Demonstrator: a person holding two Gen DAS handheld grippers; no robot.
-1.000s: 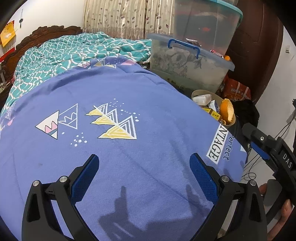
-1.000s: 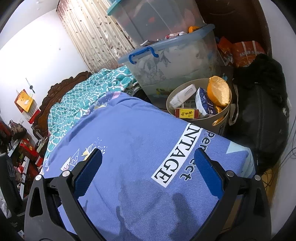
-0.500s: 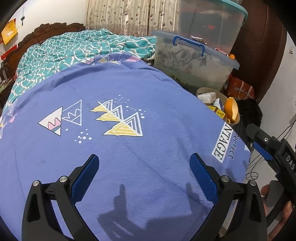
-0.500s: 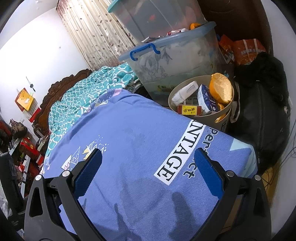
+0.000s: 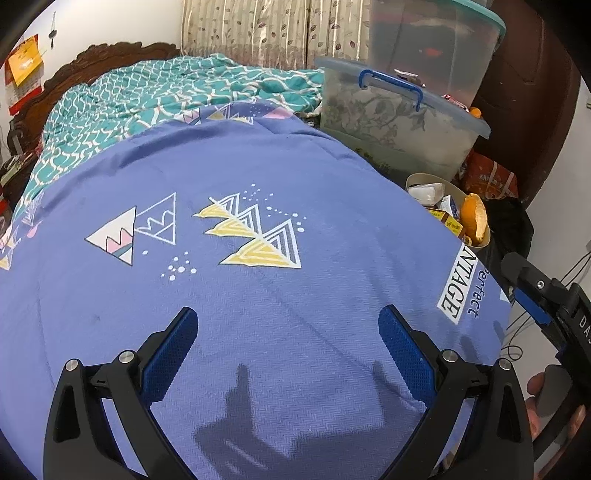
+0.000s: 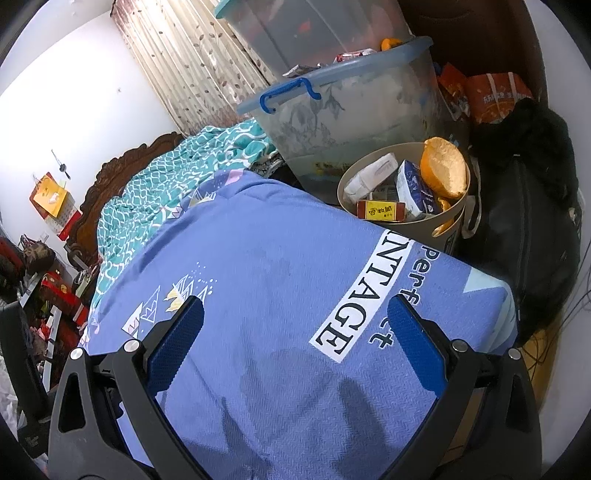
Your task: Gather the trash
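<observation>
Both grippers hang over a blue sheet (image 5: 258, 325) spread on the bed, and neither holds anything. The left gripper (image 5: 288, 336) has its blue-padded fingers spread wide above the bare cloth, near the printed yellow triangles (image 5: 258, 240). The right gripper (image 6: 295, 328) is likewise spread wide, over the sheet's corner by the white "VINTAGE" label (image 6: 354, 295); in the left view it shows at the right edge with a hand (image 5: 539, 395) behind it. The trash sits in a beige bin (image 6: 447, 225) just off the sheet's far corner, on the right side of the bed: an orange peel (image 6: 443, 170), a blue-and-white carton (image 6: 413, 192), a red-and-yellow box (image 6: 380, 210) and a white packet (image 6: 369, 177) fill it to the rim. Behind the bin stands a clear tub (image 6: 351, 103) with a blue handle, and a second tub (image 6: 314, 26) is stacked on it. A black bag (image 6: 532, 221) lies to the bin's right. A teal patterned quilt (image 5: 155, 99) covers the far end of the bed before a carved headboard (image 5: 110, 55).
</observation>
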